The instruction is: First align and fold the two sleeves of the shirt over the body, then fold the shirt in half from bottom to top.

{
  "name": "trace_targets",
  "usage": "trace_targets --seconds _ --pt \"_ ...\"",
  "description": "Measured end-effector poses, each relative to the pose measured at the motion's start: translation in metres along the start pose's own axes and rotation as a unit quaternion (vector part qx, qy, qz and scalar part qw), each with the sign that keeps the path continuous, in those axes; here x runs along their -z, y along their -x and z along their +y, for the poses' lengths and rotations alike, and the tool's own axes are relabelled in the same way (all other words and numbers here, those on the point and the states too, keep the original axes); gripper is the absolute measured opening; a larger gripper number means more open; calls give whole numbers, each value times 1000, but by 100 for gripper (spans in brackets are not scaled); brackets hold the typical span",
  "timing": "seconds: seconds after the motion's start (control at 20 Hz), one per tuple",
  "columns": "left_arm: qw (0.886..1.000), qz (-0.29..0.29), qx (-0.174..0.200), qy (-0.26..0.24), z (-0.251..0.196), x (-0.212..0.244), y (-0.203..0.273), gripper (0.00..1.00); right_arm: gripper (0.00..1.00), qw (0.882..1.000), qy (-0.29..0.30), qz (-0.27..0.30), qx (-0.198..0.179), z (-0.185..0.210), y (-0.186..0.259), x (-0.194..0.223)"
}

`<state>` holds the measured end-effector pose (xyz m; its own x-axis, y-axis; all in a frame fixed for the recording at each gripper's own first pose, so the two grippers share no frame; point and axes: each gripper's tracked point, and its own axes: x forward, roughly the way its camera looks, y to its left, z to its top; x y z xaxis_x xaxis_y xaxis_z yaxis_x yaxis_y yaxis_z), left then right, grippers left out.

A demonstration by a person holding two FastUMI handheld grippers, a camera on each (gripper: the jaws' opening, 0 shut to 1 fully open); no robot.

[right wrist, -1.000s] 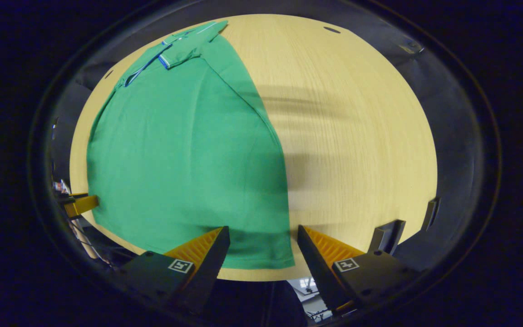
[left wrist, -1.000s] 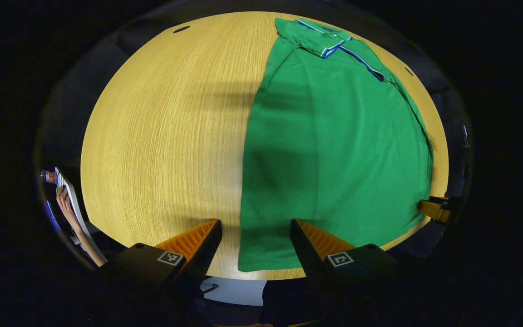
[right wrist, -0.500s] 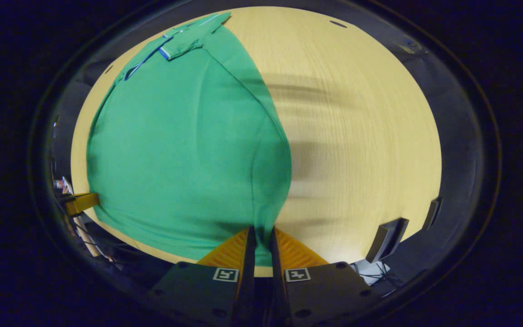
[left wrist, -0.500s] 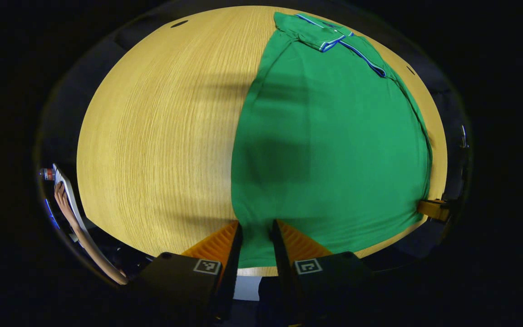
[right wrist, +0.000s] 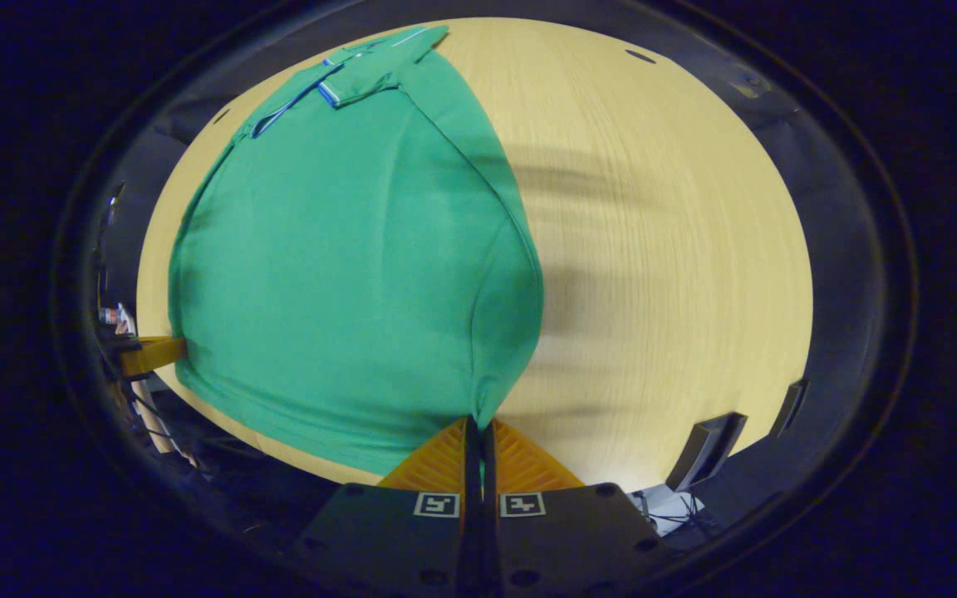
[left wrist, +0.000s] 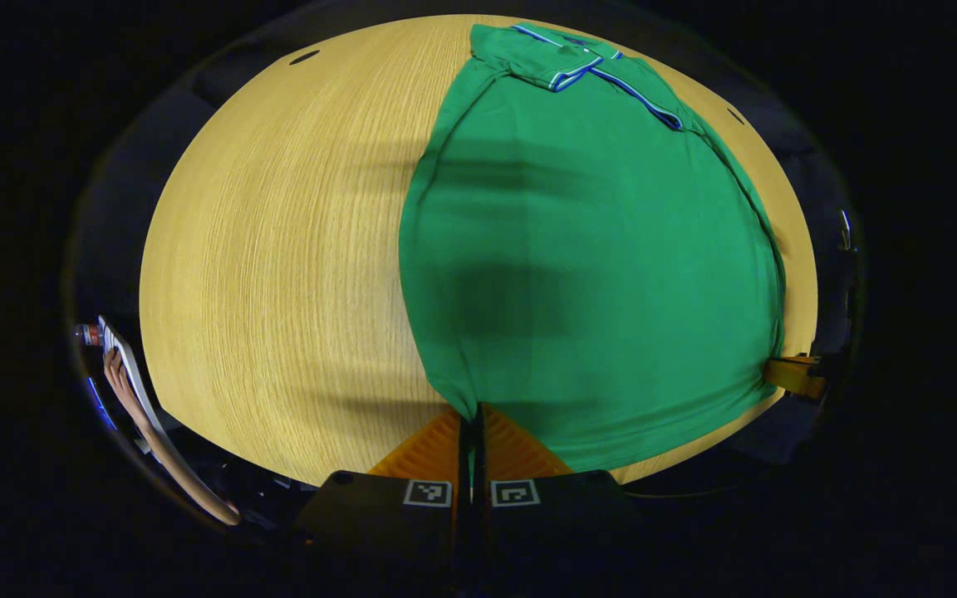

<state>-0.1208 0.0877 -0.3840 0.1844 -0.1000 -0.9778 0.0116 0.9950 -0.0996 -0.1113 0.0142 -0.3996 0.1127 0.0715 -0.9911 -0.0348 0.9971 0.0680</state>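
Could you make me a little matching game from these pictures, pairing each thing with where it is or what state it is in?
Things:
1. shirt
2. collar
3. left gripper
4. table

States:
a. bare wood beside the cloth
b. shut on the shirt's near hem corner
c. spread flat, sleeves already folded in
d. at the far end, striped trim

Pairs: 1-c, 2-d, 3-b, 4-a

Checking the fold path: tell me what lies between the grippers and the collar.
Only the shirt body, flat on the table, up to the collar, per left gripper view.

We looked low from the table's (left wrist: 279, 249) near edge — both views sharing the shirt (left wrist: 595, 266) — toward its collar.
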Motion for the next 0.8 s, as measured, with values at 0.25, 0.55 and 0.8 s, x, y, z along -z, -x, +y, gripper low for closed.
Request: trace_targets --seconds 0.25,0.55,0.8 --pt "999 -32 -1 -12 1 -15 30 4 3 1000 7 -29 -6 0 33 -10" --pt "997 -81 4 -3 -1 -57 73 3 3 997 -1 -79 -13 6 80 -50" --pt "991 -134 3 -14 0 -112 109 3 3 992 -13 -127 -15 9 114 -100"
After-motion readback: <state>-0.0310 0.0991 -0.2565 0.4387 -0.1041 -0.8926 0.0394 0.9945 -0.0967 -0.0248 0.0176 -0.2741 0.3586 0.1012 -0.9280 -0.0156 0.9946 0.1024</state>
